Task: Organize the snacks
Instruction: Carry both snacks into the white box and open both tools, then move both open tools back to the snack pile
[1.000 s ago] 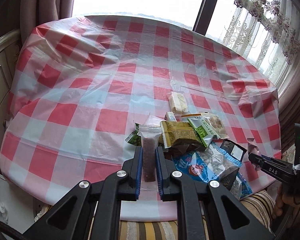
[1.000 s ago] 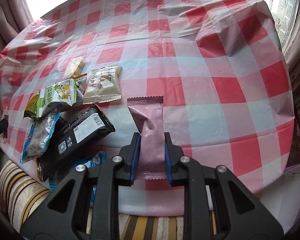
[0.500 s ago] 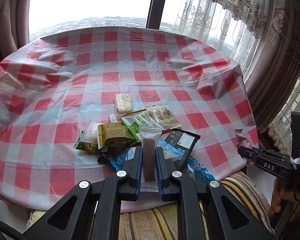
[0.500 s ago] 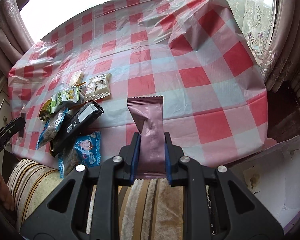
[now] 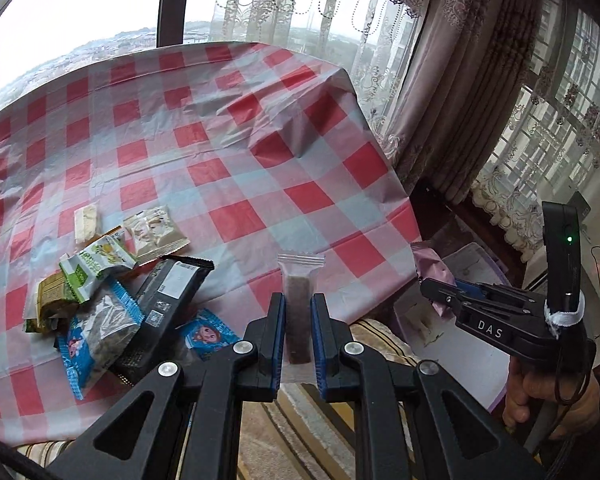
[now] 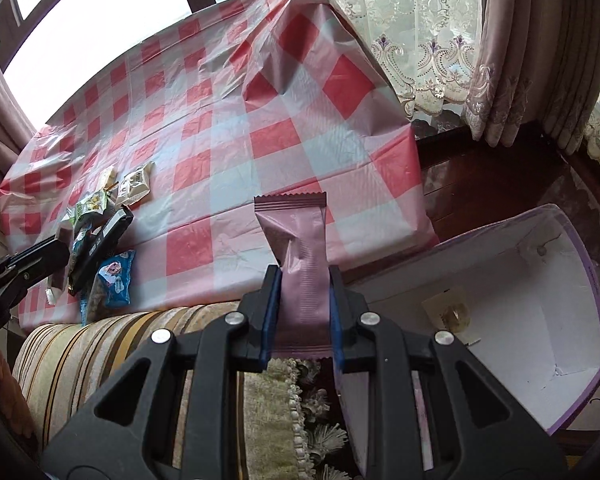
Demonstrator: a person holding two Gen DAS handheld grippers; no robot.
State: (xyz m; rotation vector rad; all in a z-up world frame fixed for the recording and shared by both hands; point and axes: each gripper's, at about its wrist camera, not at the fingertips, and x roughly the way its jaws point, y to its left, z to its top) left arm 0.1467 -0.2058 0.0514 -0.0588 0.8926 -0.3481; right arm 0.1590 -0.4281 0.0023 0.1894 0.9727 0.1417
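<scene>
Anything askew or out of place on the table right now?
The remaining snacks lie in a jumbled, overlapping heap near the table's front edge, and the checked tablecloth is wrinkled. No spill or torn packet is visible.

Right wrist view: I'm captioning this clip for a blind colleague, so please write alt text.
The right gripper is shut on a pink snack packet, held past the edge of a red-checked table, near an open white box. More snack packets lie at the table's left edge.
</scene>
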